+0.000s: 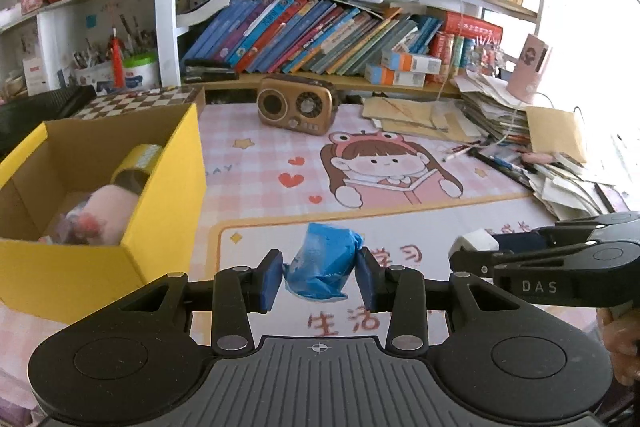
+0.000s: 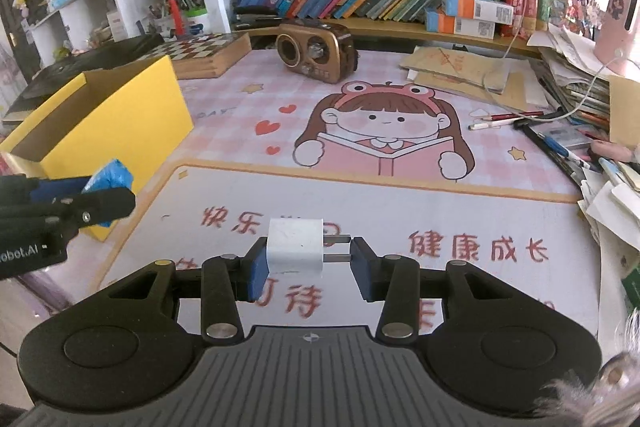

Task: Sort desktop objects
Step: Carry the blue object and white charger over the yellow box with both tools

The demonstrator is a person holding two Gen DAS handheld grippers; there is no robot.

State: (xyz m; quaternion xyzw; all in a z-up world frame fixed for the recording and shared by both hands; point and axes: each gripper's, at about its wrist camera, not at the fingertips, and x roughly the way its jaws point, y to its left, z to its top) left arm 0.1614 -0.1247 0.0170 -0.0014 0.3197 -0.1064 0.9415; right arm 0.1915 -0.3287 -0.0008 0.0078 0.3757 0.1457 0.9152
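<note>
Over the bench's near edge, the left wrist view has the left claw (image 1: 319,277) pinched on a crumpled blue bag (image 1: 322,269), just right of the yellow box (image 1: 160,219) that already holds tape and a pink plush, likely its drop spot. Switching to the right wrist view: the right claw (image 2: 306,263) clamps a white charger plug (image 2: 295,247) by body and prongs, lifted above the mat (image 2: 480,219), seemingly queued for sorting.
</note>
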